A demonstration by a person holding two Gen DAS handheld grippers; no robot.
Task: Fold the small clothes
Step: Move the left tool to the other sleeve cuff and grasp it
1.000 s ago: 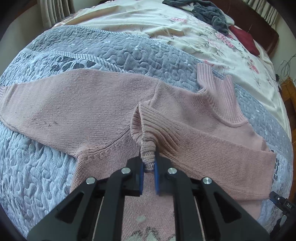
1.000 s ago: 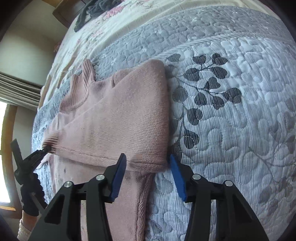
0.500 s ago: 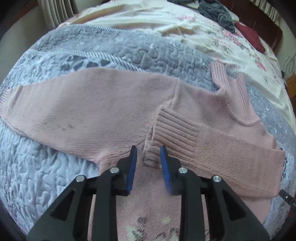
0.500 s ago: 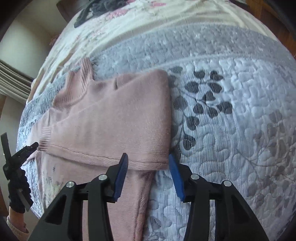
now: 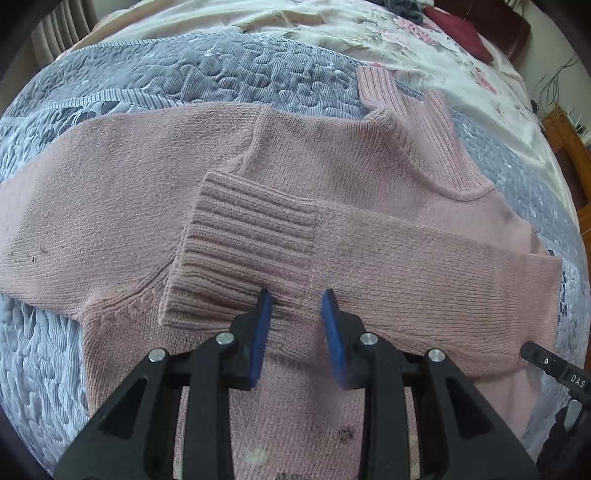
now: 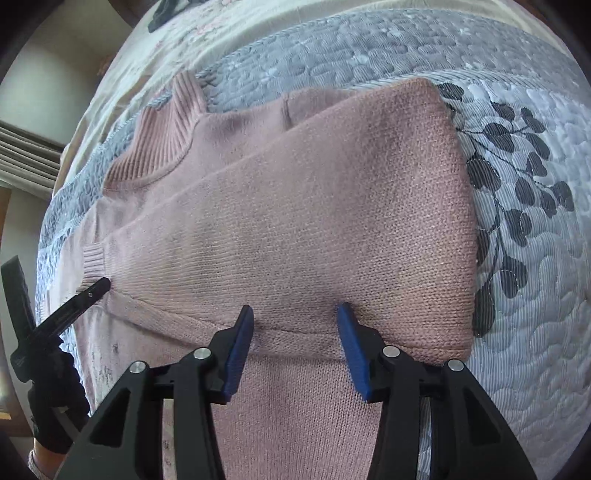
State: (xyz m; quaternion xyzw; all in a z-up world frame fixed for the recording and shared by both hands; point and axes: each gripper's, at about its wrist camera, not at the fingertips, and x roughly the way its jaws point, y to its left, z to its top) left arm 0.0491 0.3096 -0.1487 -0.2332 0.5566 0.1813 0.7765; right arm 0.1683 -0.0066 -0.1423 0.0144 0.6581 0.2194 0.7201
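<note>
The left gripper (image 5: pixel 295 306) stands with its jaws spread, nothing pinched between them. Its blue pads (image 5: pixel 261 328) rest right at the lower edge of a ribbed cuff (image 5: pixel 243 254), and the knit shows plainly in the gap between them. The right gripper (image 6: pixel 295 321) has its jaws spread wider still, also holding nothing; its tips sit down on the lower hem-line of the folded-over sleeve (image 6: pixel 314 229), touching or just above the wool, I cannot tell which.

Both tools are over the same garment, a pink knitted sweater (image 5: pixel 295 413) lying flat on the bed. One sleeve has been laid across the chest, so its ribbed cuff ends near the middle of the body, just below the high ribbed collar (image 5: pixel 424 147). The other sleeve (image 5: pixel 92 206) stretches straight out to the side, unfolded, with a few dark specks of lint on it. Small dark marks and a pale patch show on the front of the body near the left gripper's frame.

From the right wrist view, the folded sleeve makes a clean edge along the sweater's side, right against the leaf pattern (image 6: pixel 517 184) printed on the grey quilted bedspread (image 6: pixel 535 332). The left tool appears there at the frame's left edge, held by a hand in a black glove (image 6: pixel 55 406).

Beyond the grey quilt lies a cream floral sheet (image 5: pixel 332 33), with a dark red item (image 5: pixel 465 37) up near the wooden headboard.
</note>
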